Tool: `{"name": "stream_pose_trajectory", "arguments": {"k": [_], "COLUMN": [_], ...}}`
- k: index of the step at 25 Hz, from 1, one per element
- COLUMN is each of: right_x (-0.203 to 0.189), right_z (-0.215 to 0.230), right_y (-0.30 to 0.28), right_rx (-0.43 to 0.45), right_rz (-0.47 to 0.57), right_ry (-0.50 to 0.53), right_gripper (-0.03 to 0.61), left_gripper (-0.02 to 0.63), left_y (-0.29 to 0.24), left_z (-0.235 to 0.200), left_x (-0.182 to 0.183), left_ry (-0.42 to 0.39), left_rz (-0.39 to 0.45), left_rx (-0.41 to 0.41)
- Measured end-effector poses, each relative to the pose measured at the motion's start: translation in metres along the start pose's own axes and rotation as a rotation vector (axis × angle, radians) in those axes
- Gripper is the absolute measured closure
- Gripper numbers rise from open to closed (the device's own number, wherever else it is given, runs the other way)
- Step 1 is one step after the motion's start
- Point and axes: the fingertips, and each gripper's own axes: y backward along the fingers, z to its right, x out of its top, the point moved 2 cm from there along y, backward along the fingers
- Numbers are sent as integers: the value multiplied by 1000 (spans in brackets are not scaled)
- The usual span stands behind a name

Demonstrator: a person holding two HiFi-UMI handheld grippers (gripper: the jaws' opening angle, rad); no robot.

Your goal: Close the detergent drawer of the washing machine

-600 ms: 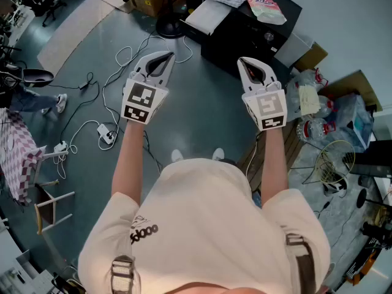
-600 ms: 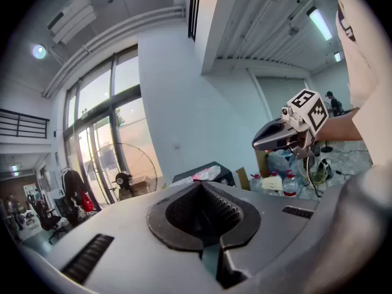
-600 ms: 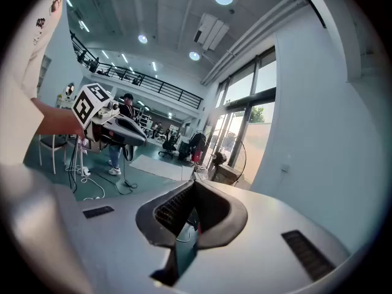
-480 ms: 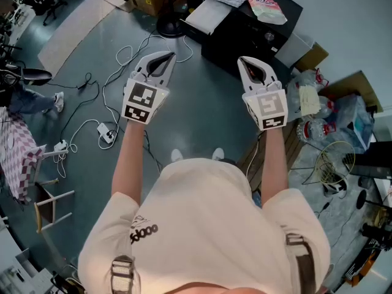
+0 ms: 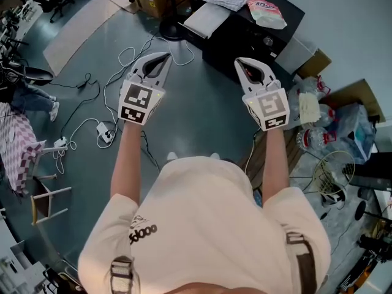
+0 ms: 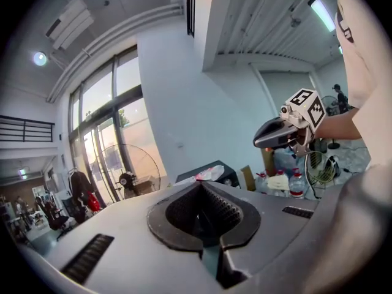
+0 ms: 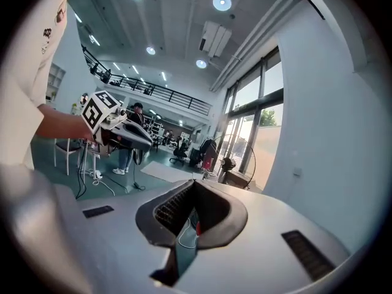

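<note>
No washing machine or detergent drawer shows in any view. The person holds both grippers out in front at chest height over the grey floor. My left gripper (image 5: 160,58) is shut with nothing between its jaws; its tip (image 6: 205,225) points towards a white wall. My right gripper (image 5: 244,63) is also shut and holds nothing, and it (image 7: 190,225) points into the open hall. Each gripper shows in the other's view: the right gripper (image 6: 275,136) at the right of the left gripper view, the left gripper (image 7: 131,136) at the left of the right gripper view.
A black cabinet (image 5: 245,38) with a pink bag (image 5: 264,8) on top stands ahead. White cables (image 5: 131,60) and a power strip (image 5: 105,133) lie on the floor at left. Water bottles (image 5: 312,133) and a wire fan (image 5: 334,173) crowd the right.
The head view has shifted slightly. Both grippers keep the same side-by-side pose, shut and holding nothing.
</note>
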Motion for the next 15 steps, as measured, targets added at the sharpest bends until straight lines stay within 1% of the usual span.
{"name": "stream_pose_trajectory", "arguments": {"k": [4,8,12,15], "right_x": [-13,-26,-37,-43], "right_z": [25,49,60,66], "right_y": [12,17,7,-15], "right_rx": [26,40,51,45], "right_rz": [20,31,34,24], "right_ry": [1,-10,-38,-46], "right_gripper": [584,584,584,584], "left_gripper": [595,595,595,597], "left_y": [-18,-32,-50,-66], "left_z": [16,28,29,15], "left_x": [8,12,10,3], "left_ry": [21,34,26,17], "left_rz": [-4,-15,-22,-18], "left_rx": [30,43,27,11]}}
